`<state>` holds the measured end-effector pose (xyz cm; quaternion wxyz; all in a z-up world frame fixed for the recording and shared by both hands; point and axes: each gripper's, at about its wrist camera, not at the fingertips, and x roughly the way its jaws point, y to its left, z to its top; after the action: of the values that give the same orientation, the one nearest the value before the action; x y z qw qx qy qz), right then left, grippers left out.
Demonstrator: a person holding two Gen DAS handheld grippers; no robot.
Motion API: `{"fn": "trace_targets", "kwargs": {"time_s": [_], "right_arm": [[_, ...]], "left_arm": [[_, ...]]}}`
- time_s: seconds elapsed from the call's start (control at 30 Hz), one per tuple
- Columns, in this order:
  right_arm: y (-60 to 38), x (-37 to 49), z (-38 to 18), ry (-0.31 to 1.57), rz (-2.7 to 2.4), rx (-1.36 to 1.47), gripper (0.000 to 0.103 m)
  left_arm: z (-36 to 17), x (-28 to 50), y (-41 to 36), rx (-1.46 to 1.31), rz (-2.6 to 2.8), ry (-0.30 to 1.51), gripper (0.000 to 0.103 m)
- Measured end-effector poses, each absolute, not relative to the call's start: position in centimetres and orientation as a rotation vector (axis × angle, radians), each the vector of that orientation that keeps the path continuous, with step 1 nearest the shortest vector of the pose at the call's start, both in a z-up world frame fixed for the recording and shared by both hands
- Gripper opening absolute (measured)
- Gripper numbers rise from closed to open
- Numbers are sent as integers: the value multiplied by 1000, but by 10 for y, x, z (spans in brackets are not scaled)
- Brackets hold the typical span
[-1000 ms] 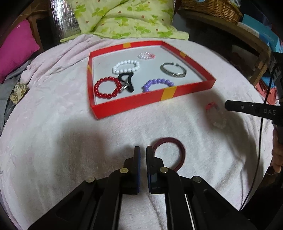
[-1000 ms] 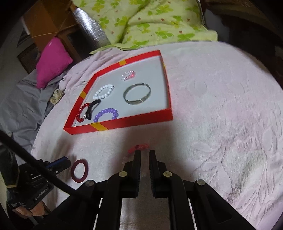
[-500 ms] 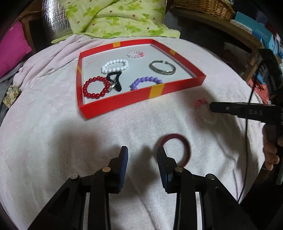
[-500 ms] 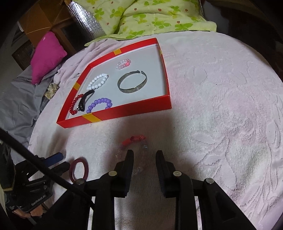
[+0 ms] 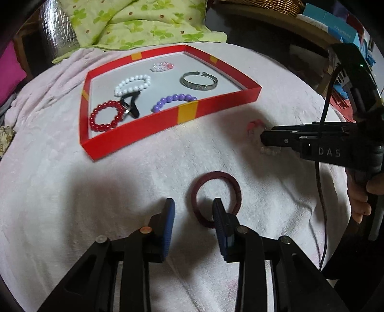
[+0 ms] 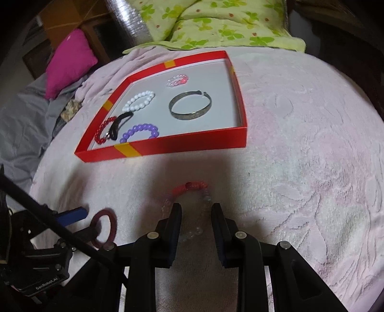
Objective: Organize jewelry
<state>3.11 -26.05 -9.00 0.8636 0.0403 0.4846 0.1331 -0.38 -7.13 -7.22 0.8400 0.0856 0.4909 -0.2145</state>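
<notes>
A dark red ring bracelet (image 5: 216, 199) lies on the pale pink blanket. My left gripper (image 5: 193, 210) is open; its right finger sits inside the ring, its left finger outside it. A clear and red bead bracelet (image 6: 190, 187) lies in front of my right gripper (image 6: 195, 212), which is open with its fingers astride the clear beads. The red tray (image 5: 168, 122) farther back holds white, red and purple bead bracelets, a silver bangle (image 5: 198, 81), a black clip and a small pink bracelet. The tray also shows in the right wrist view (image 6: 168, 146).
A green floral quilt (image 5: 134, 21) lies behind the tray. A magenta pillow (image 6: 68, 62) lies at the far left. A wooden shelf with a basket and boxes (image 5: 312, 21) stands at the right. The right gripper's cable (image 5: 322, 192) hangs beside the ring bracelet.
Both grippers have opened from nearly shut. The left one has come down over the dark red ring. The right one has come down over the clear and red bead bracelet.
</notes>
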Motion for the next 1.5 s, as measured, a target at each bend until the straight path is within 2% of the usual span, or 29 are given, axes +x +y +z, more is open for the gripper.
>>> {"fn": "trace_targets", "kwargs": {"time_s": [0.07, 0.17, 0.23, 0.63, 0.7, 0.77, 1.1, 1.13, 1.17, 1.23, 1.5], "right_arm": [[-256, 29, -91, 1014, 288, 53, 14], [-254, 27, -89, 1002, 286, 31, 8], [-254, 26, -87, 991, 285, 31, 8], [-273, 23, -71, 937, 266, 100, 8], [-273, 24, -74, 951, 262, 99, 8], [-272, 25, -75, 955, 261, 99, 8], [-269, 28, -88, 1005, 257, 96, 8], [-270, 28, -88, 1009, 257, 96, 8], [-270, 28, -89, 1012, 258, 96, 8], [-270, 29, -90, 1016, 259, 98, 9], [-270, 32, -92, 1040, 257, 109, 12]], "left_arm": [[-73, -4, -73, 176, -468, 1040, 12], [-72, -6, -76, 167, -491, 1036, 8], [-71, -6, -76, 166, -488, 1028, 7], [-60, -4, -62, 131, -482, 1003, 6], [-64, -4, -66, 150, -474, 1024, 12], [-66, -5, -69, 162, -472, 1030, 26], [-76, -3, -80, 159, -495, 1056, 26], [-76, -2, -79, 153, -495, 1052, 24], [-76, -2, -78, 148, -493, 1047, 15], [-77, -1, -78, 142, -482, 1049, 10], [-69, -5, -80, 167, -442, 1011, 6]]}}
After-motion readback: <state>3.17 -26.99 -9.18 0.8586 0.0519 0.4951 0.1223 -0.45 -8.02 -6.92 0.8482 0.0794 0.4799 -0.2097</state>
